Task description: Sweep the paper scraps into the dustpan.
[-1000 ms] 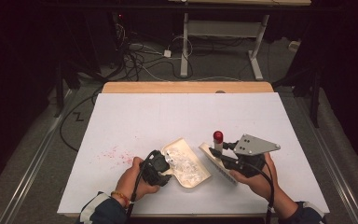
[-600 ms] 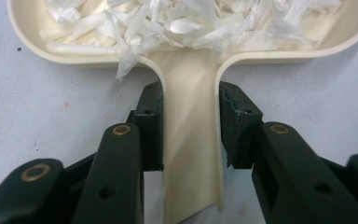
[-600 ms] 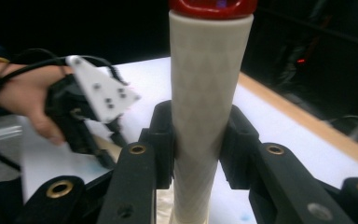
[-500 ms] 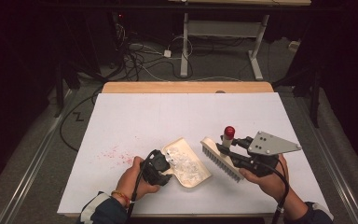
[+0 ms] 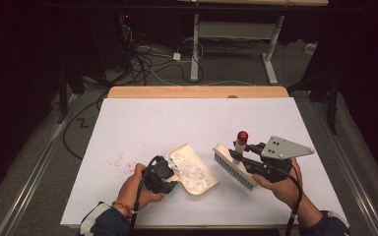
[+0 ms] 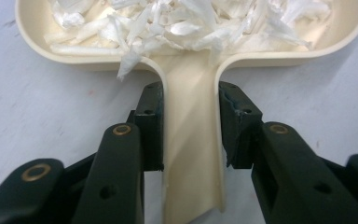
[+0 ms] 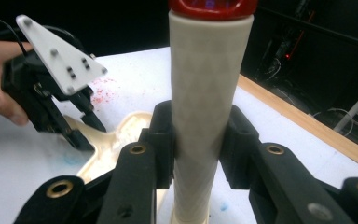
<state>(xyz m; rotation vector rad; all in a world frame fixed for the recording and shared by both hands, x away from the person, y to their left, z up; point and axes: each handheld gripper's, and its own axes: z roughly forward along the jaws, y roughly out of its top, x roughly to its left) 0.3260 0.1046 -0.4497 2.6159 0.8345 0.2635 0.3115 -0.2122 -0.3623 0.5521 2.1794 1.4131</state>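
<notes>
Looking from the high view, we count one dustpan (image 5: 193,167) near centre on the table (image 5: 128,123), one brush (image 5: 234,164) raised right. Left gripper view: left gripper (image 6: 191,126) clamps the dustpan's stiff handle; paper scraps (image 6: 191,18) light, spillable. Right gripper view: right gripper (image 7: 200,140) clamps the brush's smooth handle.

A white tabletop (image 5: 197,123) is edged at its far side by a strip of bare wood (image 5: 197,92). Faint red specks (image 5: 115,161) are scattered on its near left. A grey floor (image 5: 34,147) is seen around it, black cables (image 5: 142,61) are tangled beyond, and a white-legged desk frame (image 5: 236,34) is set in darkness.
</notes>
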